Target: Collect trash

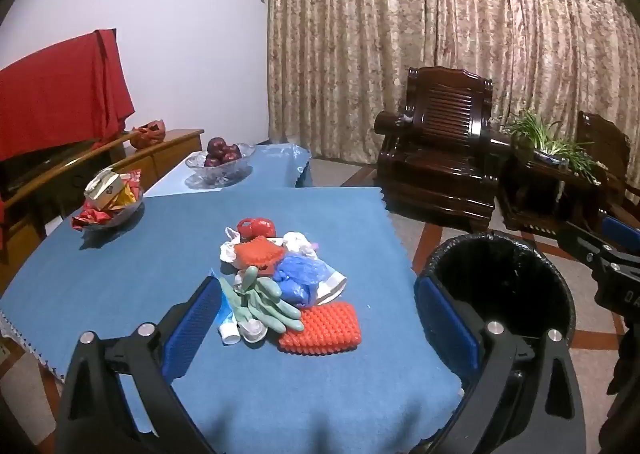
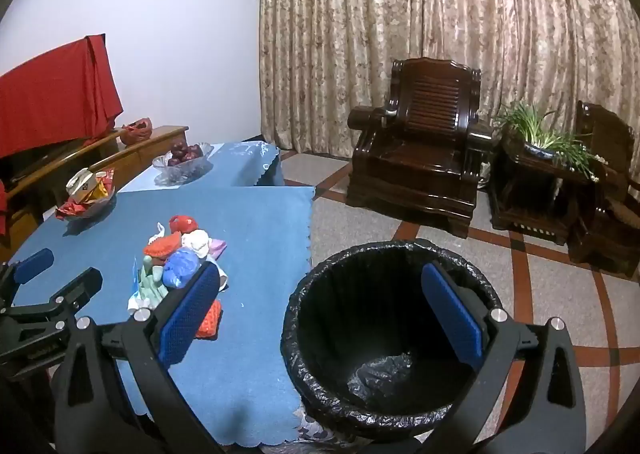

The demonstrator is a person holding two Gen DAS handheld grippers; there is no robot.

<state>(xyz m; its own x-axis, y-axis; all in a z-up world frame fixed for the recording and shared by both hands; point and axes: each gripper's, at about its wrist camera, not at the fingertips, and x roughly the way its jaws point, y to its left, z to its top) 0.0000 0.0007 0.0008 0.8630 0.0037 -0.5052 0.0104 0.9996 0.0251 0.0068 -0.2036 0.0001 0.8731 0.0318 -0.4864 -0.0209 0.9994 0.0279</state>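
A pile of trash (image 1: 280,278) lies on the blue tablecloth (image 1: 120,278): red foam nets, a blue plastic bag, a green glove, a white tube, white wrappers. It also shows in the right wrist view (image 2: 180,258). A black-lined trash bin (image 2: 384,338) stands on the floor right of the table; it also shows in the left wrist view (image 1: 500,286). My left gripper (image 1: 320,318) is open and empty, hovering above the table near the pile. My right gripper (image 2: 320,318) is open and empty above the bin's rim.
A glass bowl of red fruit (image 1: 220,164) and a dish of snack packets (image 1: 110,200) sit at the far side of the table. A wooden sideboard (image 1: 160,150) stands left. Dark wooden armchairs (image 2: 420,158) and a potted plant (image 2: 548,134) stand before the curtain.
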